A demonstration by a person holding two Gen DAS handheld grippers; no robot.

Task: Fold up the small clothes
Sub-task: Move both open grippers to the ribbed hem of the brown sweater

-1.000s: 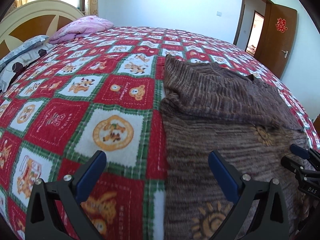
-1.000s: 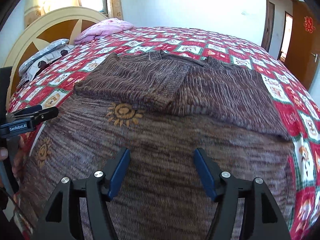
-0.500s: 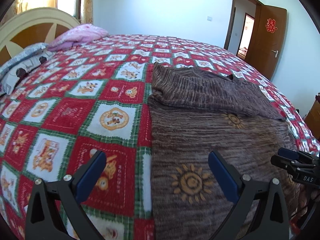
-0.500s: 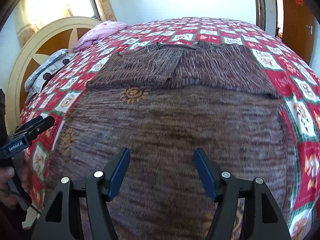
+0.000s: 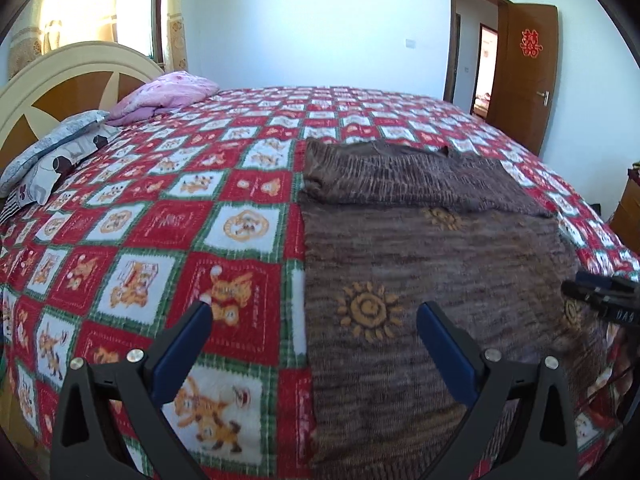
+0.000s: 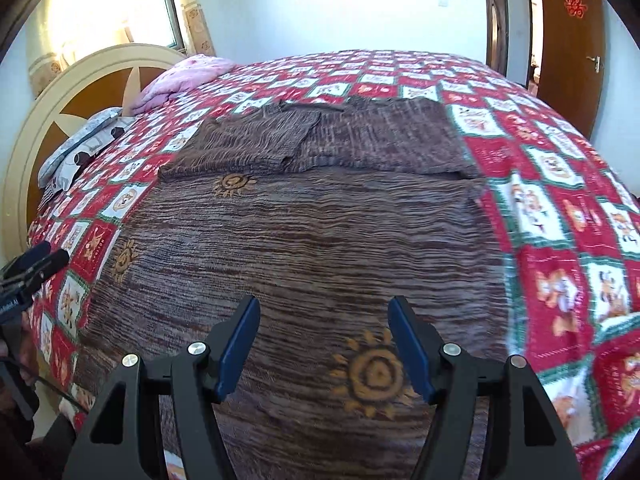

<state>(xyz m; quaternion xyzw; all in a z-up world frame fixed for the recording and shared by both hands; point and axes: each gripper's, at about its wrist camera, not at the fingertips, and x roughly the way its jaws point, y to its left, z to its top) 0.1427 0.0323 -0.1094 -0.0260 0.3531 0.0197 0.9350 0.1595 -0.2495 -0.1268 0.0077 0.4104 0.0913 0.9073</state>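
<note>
Lying spread on the bed (image 5: 248,168), over its red, white and green checked blanket, a brown knitted sweater (image 6: 304,240) is seen with its hem toward the cameras and its neckline toward the far edge. Both sleeves are already folded inward across the chest, where they meet near the middle; the body below them lies flat, marked with orange sun motifs.

The left gripper (image 5: 314,330) is held with its jaws wide apart and nothing between them, over the sweater's left edge where the knit meets the blanket. The right gripper (image 6: 324,326) is likewise spread and empty, above the lower body of the sweater near a sun motif. Whether either is touching the cloth cannot be told.

The sweater is judged to be soft, limp and moderately heavy for a garment: a thick, ribbed knit that will drape and sag between two held points rather than keep a line. Its texture should give the pads good purchase, so slipping is unlikely, but the knit may stretch if pulled hard, and it may drag on the fleecy blanket.

A hold at the two hem corners is judged best, one by each gripper, with both layers of front and back pinched together close to the edge. Lifted evenly, the lower half could then be carried up over the folded sleeves.
</note>
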